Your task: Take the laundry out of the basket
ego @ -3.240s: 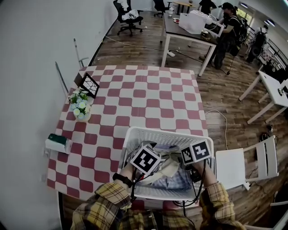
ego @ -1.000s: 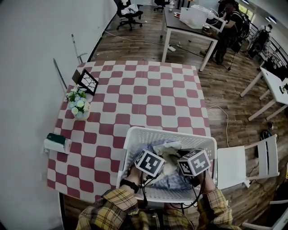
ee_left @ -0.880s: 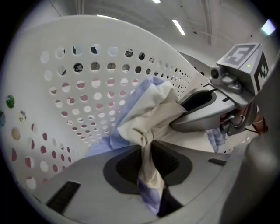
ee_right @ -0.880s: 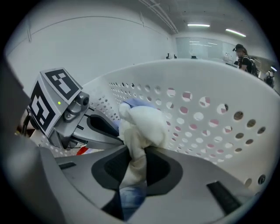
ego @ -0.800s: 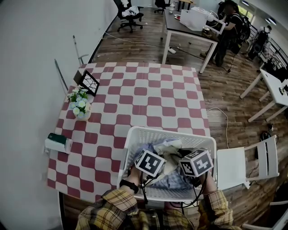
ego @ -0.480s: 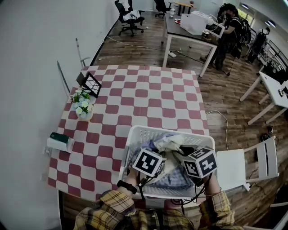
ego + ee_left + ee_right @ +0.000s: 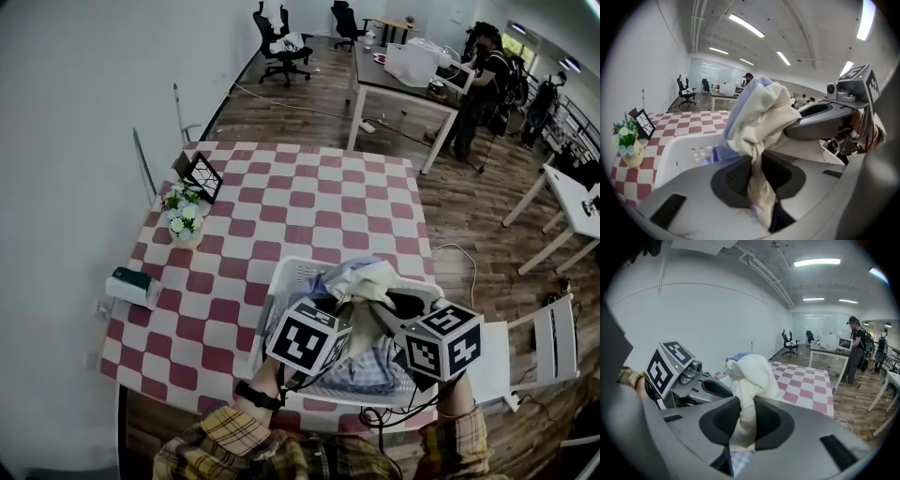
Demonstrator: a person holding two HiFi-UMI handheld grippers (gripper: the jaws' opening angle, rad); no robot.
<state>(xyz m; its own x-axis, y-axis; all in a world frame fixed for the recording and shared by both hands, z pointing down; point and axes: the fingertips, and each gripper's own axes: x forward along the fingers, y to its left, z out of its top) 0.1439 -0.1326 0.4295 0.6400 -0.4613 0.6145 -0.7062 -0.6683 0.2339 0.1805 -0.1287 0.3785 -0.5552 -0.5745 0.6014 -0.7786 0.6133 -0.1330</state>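
table point(image 7: 309, 202): checkered, basket point(image 7: 284, 277) at its 6 o'clock
left gripper point(image 7: 757, 176): clamped on laundry point(image 7: 759, 112)
right gripper point(image 7: 743, 420): just tightened on same laundry
change: laundry lifted above rim, removal underway

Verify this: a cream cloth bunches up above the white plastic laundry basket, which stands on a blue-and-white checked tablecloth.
Not quite: the head view shows the checked tablecloth is red and white, not blue. The cream cloth does bunch up above the white plastic laundry basket standing on it.
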